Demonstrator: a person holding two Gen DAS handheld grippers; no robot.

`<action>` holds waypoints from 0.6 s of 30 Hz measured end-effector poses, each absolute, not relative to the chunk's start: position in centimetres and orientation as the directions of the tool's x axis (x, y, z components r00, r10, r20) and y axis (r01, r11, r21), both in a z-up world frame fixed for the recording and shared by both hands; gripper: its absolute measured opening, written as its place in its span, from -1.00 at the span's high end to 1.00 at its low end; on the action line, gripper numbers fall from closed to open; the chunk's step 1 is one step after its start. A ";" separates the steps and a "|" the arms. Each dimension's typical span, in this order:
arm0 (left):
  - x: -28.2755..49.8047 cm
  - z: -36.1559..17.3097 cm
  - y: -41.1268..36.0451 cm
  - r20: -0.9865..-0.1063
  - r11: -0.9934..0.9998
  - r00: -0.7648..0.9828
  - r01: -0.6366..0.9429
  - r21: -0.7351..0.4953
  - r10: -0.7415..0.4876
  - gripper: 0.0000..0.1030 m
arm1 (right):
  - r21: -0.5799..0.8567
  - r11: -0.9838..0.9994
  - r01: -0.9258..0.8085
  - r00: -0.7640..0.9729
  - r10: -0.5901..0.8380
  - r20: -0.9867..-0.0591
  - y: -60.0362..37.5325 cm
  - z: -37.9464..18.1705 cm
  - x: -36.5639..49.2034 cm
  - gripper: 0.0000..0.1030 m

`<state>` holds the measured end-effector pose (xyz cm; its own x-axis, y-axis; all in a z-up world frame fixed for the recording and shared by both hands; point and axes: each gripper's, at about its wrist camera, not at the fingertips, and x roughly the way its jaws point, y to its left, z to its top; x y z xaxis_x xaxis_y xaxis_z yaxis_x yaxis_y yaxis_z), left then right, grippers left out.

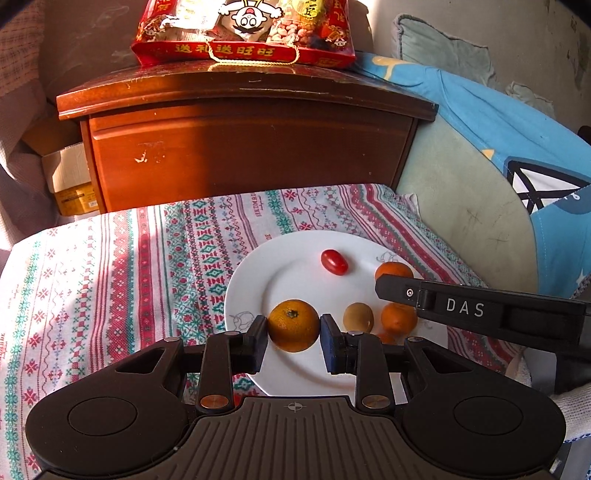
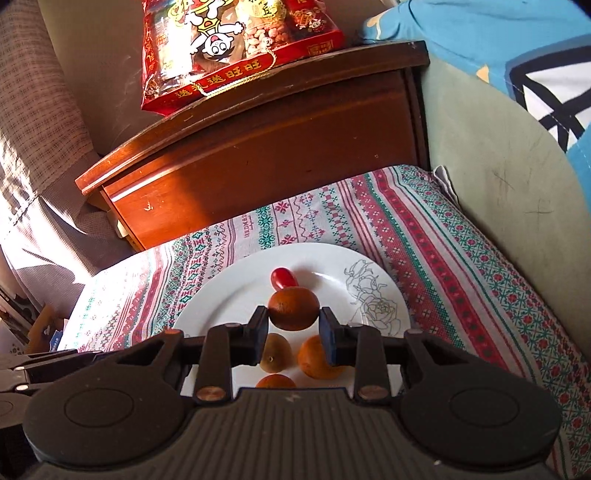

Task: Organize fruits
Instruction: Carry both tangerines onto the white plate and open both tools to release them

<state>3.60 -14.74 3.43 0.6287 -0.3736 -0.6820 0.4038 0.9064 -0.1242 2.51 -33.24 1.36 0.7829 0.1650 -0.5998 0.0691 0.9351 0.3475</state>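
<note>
A white plate (image 1: 295, 373) lies on a patterned cloth. My left gripper (image 1: 293, 326) is shut on an orange tangerine (image 1: 293, 325) and holds it over the plate's near part. My right gripper (image 2: 293, 314) is shut on another tangerine (image 2: 293, 308), held above the plate (image 2: 221, 291). In the left wrist view a red cherry tomato (image 1: 334, 262), a small brown-green fruit (image 1: 358, 317) and two more tangerines (image 1: 398, 319) lie on the plate, partly behind the right gripper's finger (image 1: 480, 308). In the right wrist view the tomato (image 2: 283, 277), brown fruit (image 2: 275, 352) and tangerines (image 2: 314, 358) show below.
The patterned cloth (image 1: 110, 277) covers the surface. A brown wooden cabinet (image 1: 240, 140) stands behind, with a red snack bag (image 1: 243, 33) on top. A blue and green cushion (image 1: 498, 155) lies at the right. A cardboard box (image 1: 70, 181) sits left of the cabinet.
</note>
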 end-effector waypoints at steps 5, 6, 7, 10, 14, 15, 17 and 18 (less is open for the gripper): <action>3.6 2.6 -15.5 -0.701 0.903 0.610 0.415 -0.113 -0.368 0.46 | 0.350 0.934 0.076 0.781 0.162 -0.603 -33.4 1.2 2.7 0.37; 3.6 2.6 -15.6 -0.702 0.902 0.609 0.418 -0.111 -0.369 0.46 | 0.353 0.932 0.079 0.781 0.161 -0.603 -33.5 1.2 2.7 0.37; 3.5 2.7 -15.6 -0.702 0.901 0.609 0.420 -0.109 -0.368 0.46 | 0.357 0.930 0.082 0.782 0.162 -0.602 -33.5 1.3 2.7 0.37; 3.3 2.9 -15.8 -0.698 0.901 0.615 0.422 -0.101 -0.366 0.41 | 0.359 0.929 0.088 0.786 0.157 -0.598 -33.6 1.6 2.7 0.37; 3.0 3.5 -15.8 -0.693 0.900 0.622 0.425 -0.094 -0.366 0.27 | 0.367 0.926 0.089 0.790 0.160 -0.593 -33.5 2.1 2.5 0.36; 2.8 3.7 -15.8 -0.690 0.900 0.624 0.427 -0.091 -0.366 0.20 | 0.368 0.926 0.086 0.791 0.161 -0.591 -33.4 2.2 2.4 0.36; 2.6 4.0 -15.7 -0.692 0.901 0.626 0.425 -0.082 -0.359 0.09 | 0.362 0.928 0.085 0.792 0.158 -0.590 -33.2 2.5 2.1 0.36; 2.5 4.2 -15.6 -0.693 0.902 0.626 0.425 -0.081 -0.357 0.07 | 0.360 0.929 0.085 0.792 0.156 -0.590 -33.1 2.8 2.0 0.35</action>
